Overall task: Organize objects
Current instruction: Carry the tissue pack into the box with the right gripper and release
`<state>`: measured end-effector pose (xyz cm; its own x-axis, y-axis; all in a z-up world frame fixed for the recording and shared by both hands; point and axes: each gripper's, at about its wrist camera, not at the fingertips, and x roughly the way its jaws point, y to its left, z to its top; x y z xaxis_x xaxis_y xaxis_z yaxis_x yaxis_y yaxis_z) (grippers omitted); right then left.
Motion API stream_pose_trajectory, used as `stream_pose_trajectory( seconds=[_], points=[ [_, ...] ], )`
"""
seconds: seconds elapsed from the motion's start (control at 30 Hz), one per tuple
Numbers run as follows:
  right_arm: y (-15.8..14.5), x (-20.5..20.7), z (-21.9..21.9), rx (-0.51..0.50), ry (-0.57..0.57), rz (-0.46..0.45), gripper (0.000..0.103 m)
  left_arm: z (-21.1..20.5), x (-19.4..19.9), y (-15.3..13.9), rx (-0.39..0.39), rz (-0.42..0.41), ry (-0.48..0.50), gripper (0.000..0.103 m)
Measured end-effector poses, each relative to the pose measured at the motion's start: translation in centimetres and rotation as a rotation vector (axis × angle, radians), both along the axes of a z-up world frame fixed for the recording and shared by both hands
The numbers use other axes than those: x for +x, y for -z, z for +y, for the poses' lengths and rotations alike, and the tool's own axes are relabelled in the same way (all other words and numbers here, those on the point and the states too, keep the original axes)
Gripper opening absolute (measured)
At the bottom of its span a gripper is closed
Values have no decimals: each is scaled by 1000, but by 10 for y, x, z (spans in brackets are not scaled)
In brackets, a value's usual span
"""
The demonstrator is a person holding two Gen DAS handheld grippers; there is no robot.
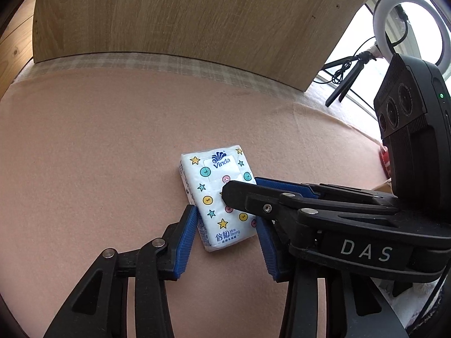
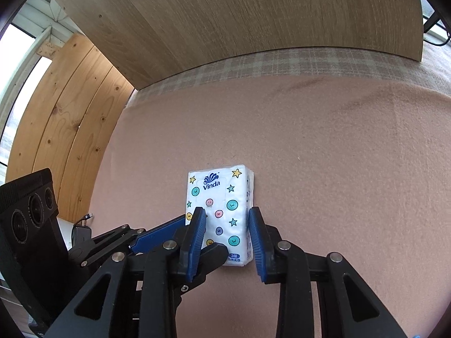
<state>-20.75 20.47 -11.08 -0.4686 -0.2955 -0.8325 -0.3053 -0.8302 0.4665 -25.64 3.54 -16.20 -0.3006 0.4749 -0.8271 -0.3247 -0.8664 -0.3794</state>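
At lower centre of both wrist views, the Vinda tissue pack (image 1: 218, 197) lies flat on the pink cloth (image 1: 84, 146). Your left gripper (image 1: 228, 236) straddles its near end, jaws partly open, left pad touching its edge. Your right gripper (image 2: 227, 239) brackets it similarly; whether its pads press, you cannot tell. Risk: both grippers overlap here, so closing together may collide fingers or crush the soft pack.

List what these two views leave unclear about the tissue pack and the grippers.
- Left wrist view: near right corner of tissue pack, hidden by the right gripper.
- Right wrist view: its lower left, hidden by the left gripper.
- Both views: whether either gripper's pads press the pack; too close to tell.
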Motion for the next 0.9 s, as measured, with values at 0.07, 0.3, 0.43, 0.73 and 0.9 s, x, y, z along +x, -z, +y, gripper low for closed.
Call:
stream_pose_trajectory(
  seconds=[0.07,0.3,0.43,0.73,0.9],
  points=[
    [-4,10,-2,25,1,-9,29,3,10,-1,7,1,2,45],
    [-16,54,-17,84,3,-7,29,20,55,-11,31,4,8,44],
    [-29,86,-16,97,23,12,29,39,81,-29,34,37,32,44],
    [-74,156,15,139,90,81,29,99,132,-74,61,109,104,44],
    [-94,198,43,154,154,109,29,146,158,-95,67,140,175,44]
  ],
)
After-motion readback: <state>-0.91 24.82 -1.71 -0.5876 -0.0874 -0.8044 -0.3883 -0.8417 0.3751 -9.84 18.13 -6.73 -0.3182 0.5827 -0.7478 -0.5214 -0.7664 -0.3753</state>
